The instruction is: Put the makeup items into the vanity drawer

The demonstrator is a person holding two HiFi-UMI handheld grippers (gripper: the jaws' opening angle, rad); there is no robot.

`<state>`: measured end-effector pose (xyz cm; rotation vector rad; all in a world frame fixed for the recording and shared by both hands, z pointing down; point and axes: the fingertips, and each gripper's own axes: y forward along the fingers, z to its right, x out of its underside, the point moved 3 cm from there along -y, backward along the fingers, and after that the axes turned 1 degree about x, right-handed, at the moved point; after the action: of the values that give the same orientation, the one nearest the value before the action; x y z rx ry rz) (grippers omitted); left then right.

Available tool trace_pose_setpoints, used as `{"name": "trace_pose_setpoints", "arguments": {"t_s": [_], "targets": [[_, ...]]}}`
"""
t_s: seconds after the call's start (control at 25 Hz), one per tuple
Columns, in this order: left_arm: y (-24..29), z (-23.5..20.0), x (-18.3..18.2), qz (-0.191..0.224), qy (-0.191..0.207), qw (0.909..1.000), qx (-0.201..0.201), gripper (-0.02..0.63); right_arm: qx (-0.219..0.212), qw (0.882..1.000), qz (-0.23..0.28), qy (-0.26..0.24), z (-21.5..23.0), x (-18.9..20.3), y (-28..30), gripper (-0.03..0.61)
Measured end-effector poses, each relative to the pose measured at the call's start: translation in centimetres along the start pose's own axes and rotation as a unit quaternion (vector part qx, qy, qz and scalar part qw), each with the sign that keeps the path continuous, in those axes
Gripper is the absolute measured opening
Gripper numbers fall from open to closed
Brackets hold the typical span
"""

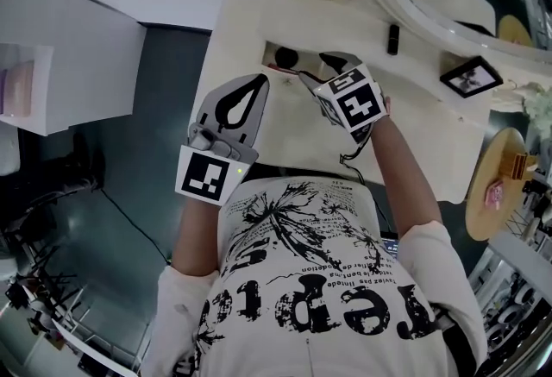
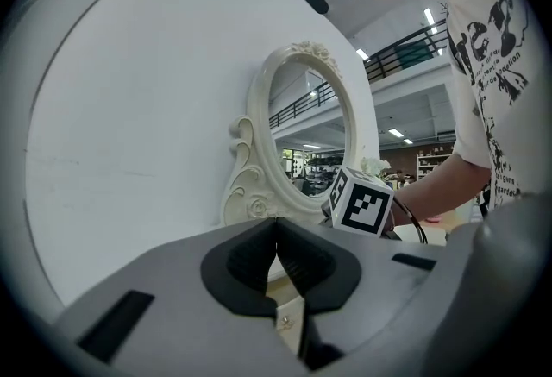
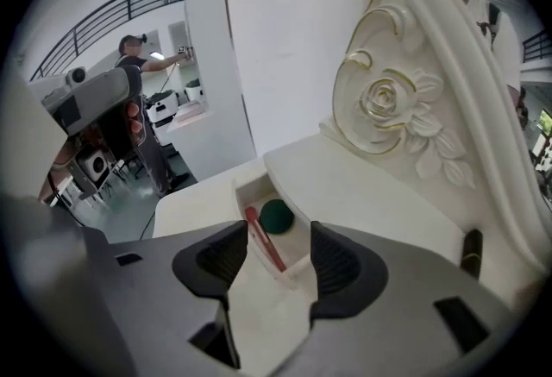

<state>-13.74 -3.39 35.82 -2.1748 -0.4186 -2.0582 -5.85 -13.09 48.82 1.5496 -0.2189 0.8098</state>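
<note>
The head view looks steeply down on the counter (image 1: 293, 135) from above, while both gripper views sit low near it, facing the shared carved mirror (image 2: 310, 125).

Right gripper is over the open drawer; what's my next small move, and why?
Probably swing the right gripper toward the black tube on the vanity top: its jaws are apart and empty, the red stick and green round item lie in the drawer.

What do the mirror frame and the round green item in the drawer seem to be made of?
Mirror frame: smooth cream finish, probably painted carved wood or moulded resin; the raised rose and gilt-edged scrolls suggest it. Round green item: matt, soft-looking, perhaps a sponge; it shows no shine.
</note>
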Motion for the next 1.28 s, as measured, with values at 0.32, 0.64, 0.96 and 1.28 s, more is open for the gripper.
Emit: {"name": "trace_pose_setpoints", "arguments": {"t_s": [0.32,0.64,0.96,1.28], "targets": [[3.4,5.1,-0.3,0.001,-0.002,0.9971,0.076,0.014,0.062,0.996,0.001,0.067,3.4,5.8,-4.9,0.244],[7.7,11.7,0.5,-0.013,-0.007,0.9852,0.171,0.014,0.12,0.979,-0.019,0.166,6.2,14.9,-9.2,0.225],[11.3,16.9,2.8,-0.035,-0.007,0.9725,0.23,0.014,0.149,0.959,-0.049,0.236,8.1,22.6,-10.4,0.21],[13.7,18.8,5.2,-0.066,-0.003,0.9657,0.251,0.014,0.147,0.95,-0.074,0.267,9.6,26.1,-8.4,0.181]]}}
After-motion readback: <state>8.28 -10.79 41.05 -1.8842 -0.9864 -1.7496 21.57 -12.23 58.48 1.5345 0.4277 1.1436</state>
